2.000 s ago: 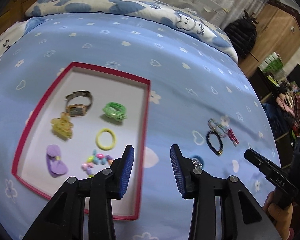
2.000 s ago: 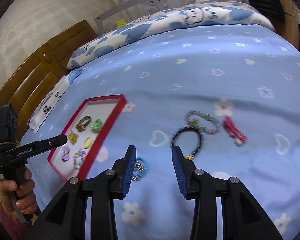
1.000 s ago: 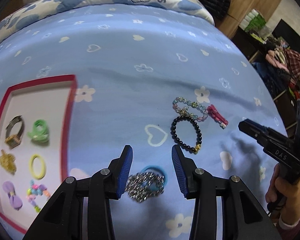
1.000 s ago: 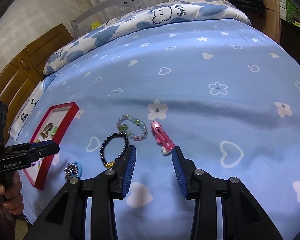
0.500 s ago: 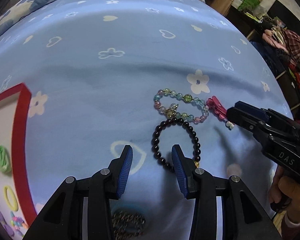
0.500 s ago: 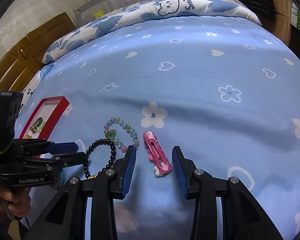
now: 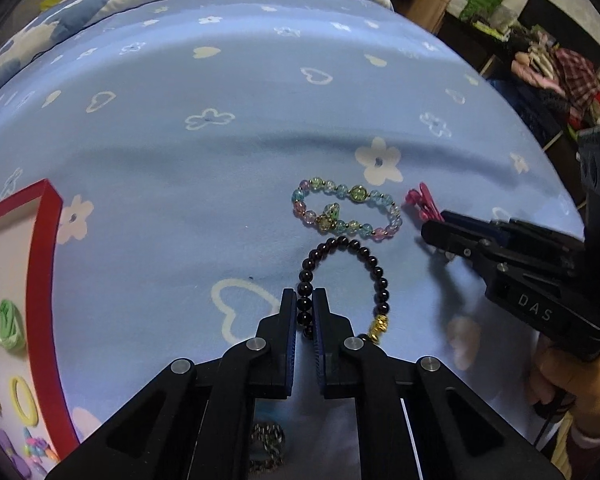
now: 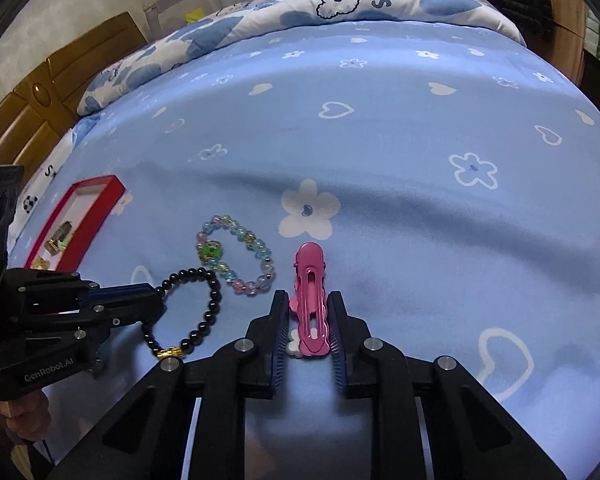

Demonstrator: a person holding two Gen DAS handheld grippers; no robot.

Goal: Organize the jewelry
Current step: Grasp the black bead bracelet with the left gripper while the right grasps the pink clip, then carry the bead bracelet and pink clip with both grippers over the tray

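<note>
Pinching black bracelet [image 7: 342, 276], left claw [image 7: 304, 304]

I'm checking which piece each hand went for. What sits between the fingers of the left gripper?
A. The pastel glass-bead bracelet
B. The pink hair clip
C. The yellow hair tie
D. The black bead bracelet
D: in the left wrist view the left gripper has its pads pressed on one side of the black bead bracelet, which lies on the blue bedsheet.

You have two bead bracelets on the bed: one black bracelet [image 7: 342, 276] and one pastel bracelet [image 7: 346, 214]. There is one pink hair clip [image 8: 310, 304], one red tray [image 7: 40, 280], and two hand-held grippers.
</note>
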